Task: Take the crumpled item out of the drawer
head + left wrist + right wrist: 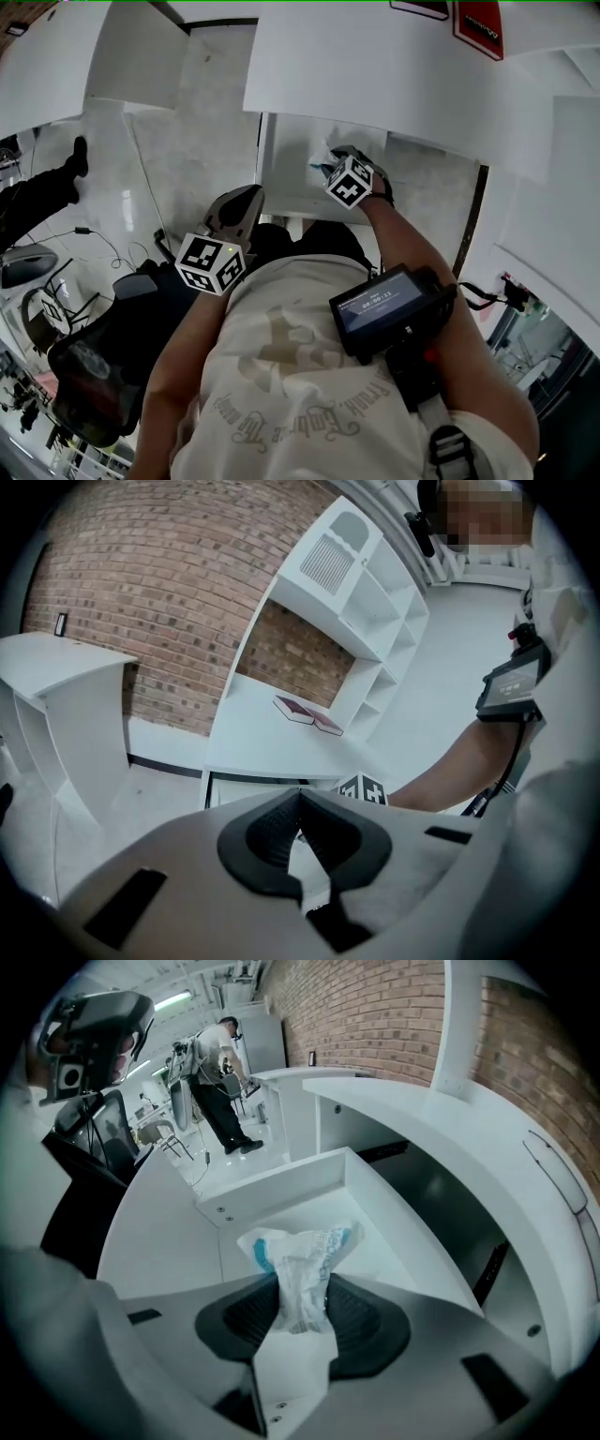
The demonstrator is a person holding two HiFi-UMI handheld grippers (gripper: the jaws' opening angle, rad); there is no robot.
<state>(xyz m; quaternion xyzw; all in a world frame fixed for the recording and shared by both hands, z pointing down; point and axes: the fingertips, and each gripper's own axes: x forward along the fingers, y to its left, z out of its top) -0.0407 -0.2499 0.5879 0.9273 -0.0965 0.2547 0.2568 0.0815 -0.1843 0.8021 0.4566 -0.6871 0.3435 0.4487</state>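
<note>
A head camera looked down over a person's own chest and arms. At the far left, a black chair (89,375) sat on the pale floor (187,112). Just right of it, the left gripper (239,202) hung in front of the person's body, near the left edge of the drawer (284,141) but not touching it. The left gripper view showed its dark pads (267,832) closed against each other at the tips, with nothing between them. Beyond them lay a white desk (253,742) with two dark red books (309,714) on top. A white shelf unit (361,602) stood on the desk against a brick wall (141,592).

In the middle, the white drawer stood pulled open under the desk. Right of centre, the right gripper (328,161) pointed steeply down into it. Its jaws stood partway apart, clamped on the crumpled item (302,1258), a scrunched white wrapper with blue print. The wrapper's lower part was pinched between the black pads (361,1321). Its upper part fanned out beyond them, over the drawer's white bottom. Whether it touched that bottom could not be told. Further right, a black device with a small screen (384,305) was strapped to the person's right forearm.
</note>
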